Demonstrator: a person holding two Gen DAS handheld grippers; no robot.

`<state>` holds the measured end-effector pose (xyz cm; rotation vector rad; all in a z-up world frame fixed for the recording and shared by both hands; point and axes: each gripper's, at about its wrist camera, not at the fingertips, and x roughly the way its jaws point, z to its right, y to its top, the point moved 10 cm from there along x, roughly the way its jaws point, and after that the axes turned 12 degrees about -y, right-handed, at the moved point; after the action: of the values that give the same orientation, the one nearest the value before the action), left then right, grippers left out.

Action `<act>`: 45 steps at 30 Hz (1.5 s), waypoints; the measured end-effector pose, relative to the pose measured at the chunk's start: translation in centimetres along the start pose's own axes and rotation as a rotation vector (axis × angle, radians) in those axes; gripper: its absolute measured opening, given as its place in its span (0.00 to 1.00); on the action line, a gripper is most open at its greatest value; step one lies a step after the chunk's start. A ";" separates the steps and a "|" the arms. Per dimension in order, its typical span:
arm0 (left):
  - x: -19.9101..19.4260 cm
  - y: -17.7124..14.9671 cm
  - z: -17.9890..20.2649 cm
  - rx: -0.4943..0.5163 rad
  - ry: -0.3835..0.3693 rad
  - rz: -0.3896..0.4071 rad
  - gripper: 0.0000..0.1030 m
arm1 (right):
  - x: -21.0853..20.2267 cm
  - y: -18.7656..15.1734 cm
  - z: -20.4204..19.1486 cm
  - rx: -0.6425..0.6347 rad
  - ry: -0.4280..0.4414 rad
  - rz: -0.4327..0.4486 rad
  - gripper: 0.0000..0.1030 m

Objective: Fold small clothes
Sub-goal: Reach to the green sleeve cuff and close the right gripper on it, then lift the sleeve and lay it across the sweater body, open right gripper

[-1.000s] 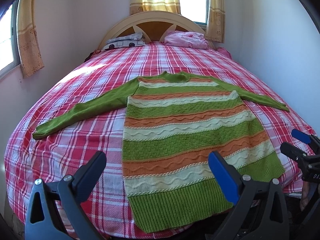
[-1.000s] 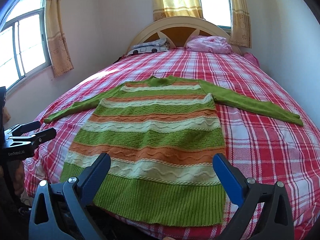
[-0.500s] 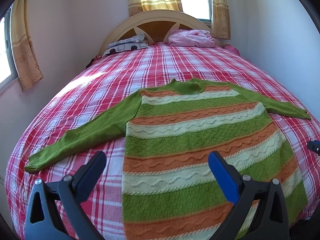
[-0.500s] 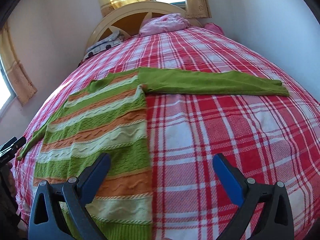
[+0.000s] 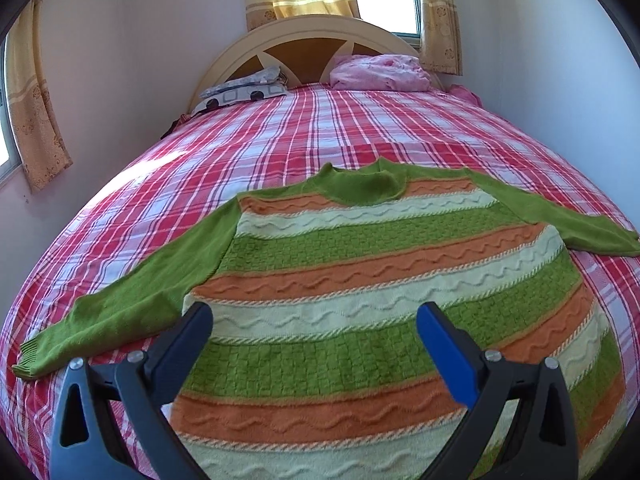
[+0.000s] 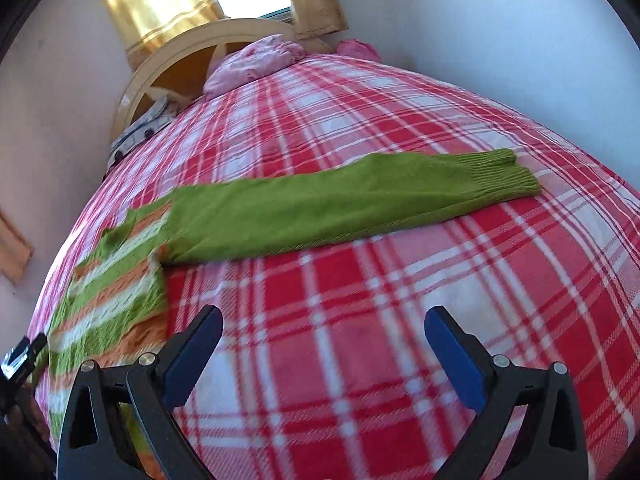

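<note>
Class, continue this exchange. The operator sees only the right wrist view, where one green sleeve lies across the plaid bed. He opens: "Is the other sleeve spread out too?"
Observer: Yes. The other sleeve lies flat, stretched out sideways from the sweater.
Operator: What is the left hand-held gripper doing?
Observer: The left hand-held gripper is open above the sweater's striped body and grips nothing.
Operator: My view blurs the neck. Is it tidy?
Observer: The collar lies flat and points toward the headboard.
</note>
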<state>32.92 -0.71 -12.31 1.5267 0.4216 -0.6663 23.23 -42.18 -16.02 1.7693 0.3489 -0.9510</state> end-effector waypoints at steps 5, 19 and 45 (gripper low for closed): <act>2.1 1.7 -0.3 0.015 0.039 0.034 1.00 | 2.0 2.5 4.3 0.151 0.010 -0.019 0.79; 7.2 2.5 -2.4 -0.040 0.058 -0.017 1.00 | 5.6 6.6 12.3 0.402 -0.046 -0.031 0.62; 6.8 1.8 -3.2 -0.126 -0.010 -0.018 1.00 | 4.3 13.0 8.2 0.337 0.021 0.059 0.07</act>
<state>39.67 1.44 -15.38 1.4017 0.4617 -0.6497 30.66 -55.66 -11.79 2.0842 0.1538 -0.9927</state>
